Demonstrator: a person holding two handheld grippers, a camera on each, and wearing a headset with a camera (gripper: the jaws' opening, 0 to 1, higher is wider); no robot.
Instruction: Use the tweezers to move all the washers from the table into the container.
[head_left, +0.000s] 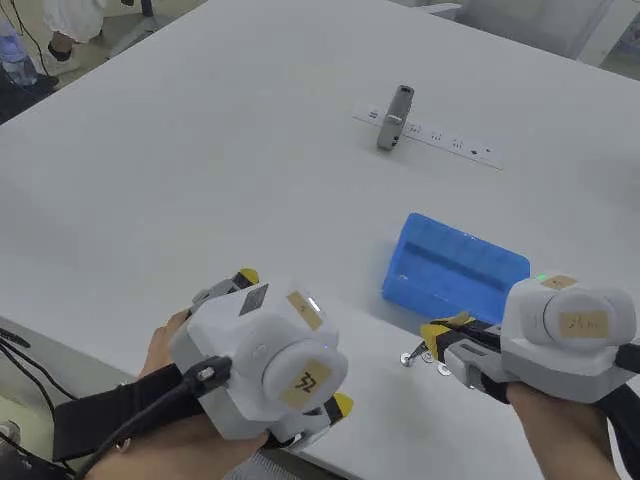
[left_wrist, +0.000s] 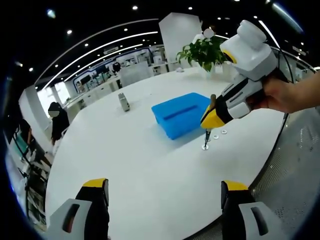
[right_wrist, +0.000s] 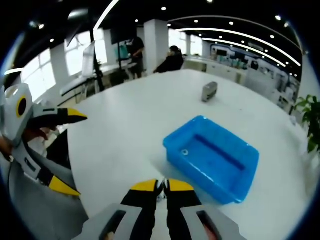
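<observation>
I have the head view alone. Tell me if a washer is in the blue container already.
Observer: Yes. The right gripper view looks into the blue container, and one washer lies on its floor, near one end.
Operator: Now count the ones lying outside it.
Observer: Three, by the left gripper view: a loose washer at the tip of the tweezers, and two more washers beside it, toward the container.
Operator: Report the left gripper's jaws.
Observer: The left gripper has its jaws wide apart in its own view, with nothing between them.
</observation>
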